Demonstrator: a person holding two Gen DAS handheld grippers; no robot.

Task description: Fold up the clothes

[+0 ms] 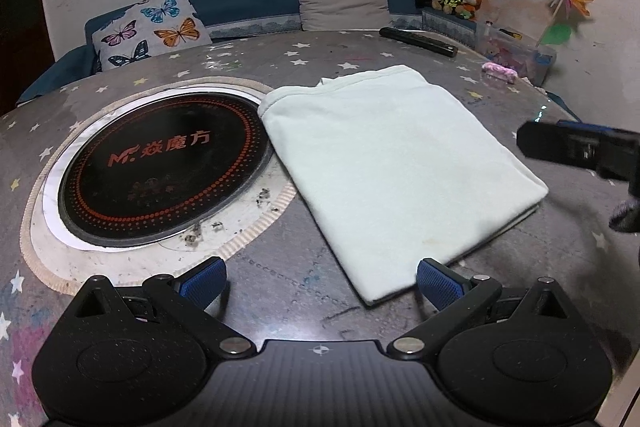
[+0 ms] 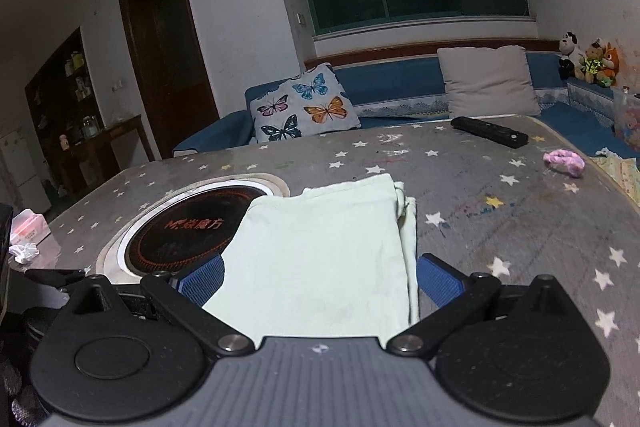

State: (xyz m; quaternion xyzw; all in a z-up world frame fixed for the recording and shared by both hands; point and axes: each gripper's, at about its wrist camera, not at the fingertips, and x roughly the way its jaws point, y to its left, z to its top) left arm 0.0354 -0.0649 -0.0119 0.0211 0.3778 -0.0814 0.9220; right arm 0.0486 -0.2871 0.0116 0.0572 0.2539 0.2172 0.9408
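Note:
A pale green garment [image 1: 400,171] lies folded into a flat rectangle on the star-patterned table [image 1: 304,291], its left edge lapping the round cooktop. My left gripper [image 1: 320,285] is open just short of the garment's near corner, nothing between its blue pads [image 1: 202,281]. In the right wrist view the same folded garment [image 2: 324,255] lies directly ahead, and my right gripper [image 2: 320,285] is open above its near edge, holding nothing. The right gripper also shows as a dark shape [image 1: 580,151] at the right edge of the left wrist view.
A black induction cooktop [image 1: 164,167] is set into the table to the left. A remote control [image 2: 490,132] and a pink scrunchie [image 2: 564,163] lie at the far right. A blue sofa with a butterfly cushion [image 2: 304,107] runs behind the table.

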